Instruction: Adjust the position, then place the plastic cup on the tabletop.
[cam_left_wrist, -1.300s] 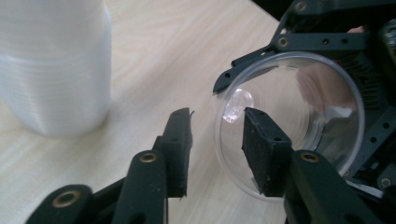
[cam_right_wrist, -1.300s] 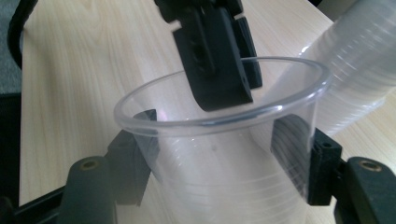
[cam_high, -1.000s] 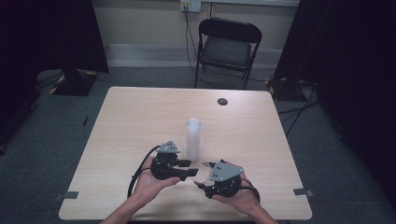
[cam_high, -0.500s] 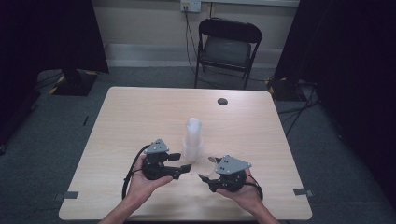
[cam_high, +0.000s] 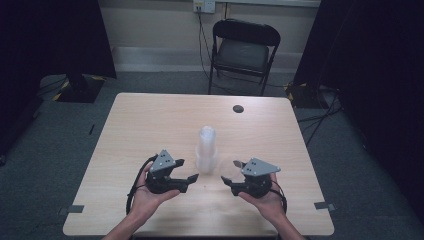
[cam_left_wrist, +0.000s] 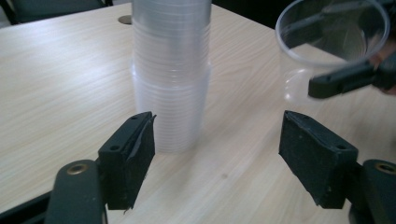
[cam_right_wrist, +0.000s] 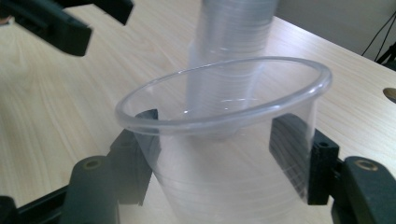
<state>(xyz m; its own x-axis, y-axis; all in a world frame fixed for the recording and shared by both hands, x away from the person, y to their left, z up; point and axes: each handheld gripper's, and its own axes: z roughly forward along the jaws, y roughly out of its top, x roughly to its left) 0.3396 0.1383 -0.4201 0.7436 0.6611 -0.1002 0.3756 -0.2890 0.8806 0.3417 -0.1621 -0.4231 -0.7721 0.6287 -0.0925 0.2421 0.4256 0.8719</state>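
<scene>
The right gripper (cam_right_wrist: 219, 149) has its 2 black jaws closed against opposite sides of a single clear plastic cup (cam_right_wrist: 224, 140). In the right gripper view the cup stands mouth up between the pads, its rolled rim tilted slightly, and the wood grain shows through its wall. From the left gripper view the same cup (cam_left_wrist: 331, 51) appears at the upper right, held clear of the counter with the right gripper's jaw below its rim.

The left gripper (cam_left_wrist: 219, 158) holds nothing; its jaws stand wide apart, with bare wood between them. Just beyond the gap, nearer the left jaw, rises a stack of clear cups (cam_left_wrist: 170, 74), nested mouth down and standing upright on the counter (cam_left_wrist: 56, 84).

In the high view the stack (cam_high: 206, 149) stands near the middle of the counter (cam_high: 150, 120), between the 2 grippers and a little farther from the person. The left gripper (cam_high: 186, 170) sits just left of it, the right gripper (cam_high: 231, 172) just right, both held in the person's hands near the front edge, with a grey 3-cornered plate on each. A small dark round spot (cam_high: 238, 108) lies near the far edge. Behind the counter a black folding chair (cam_high: 244, 50) stands on grey carpet against the wall.
</scene>
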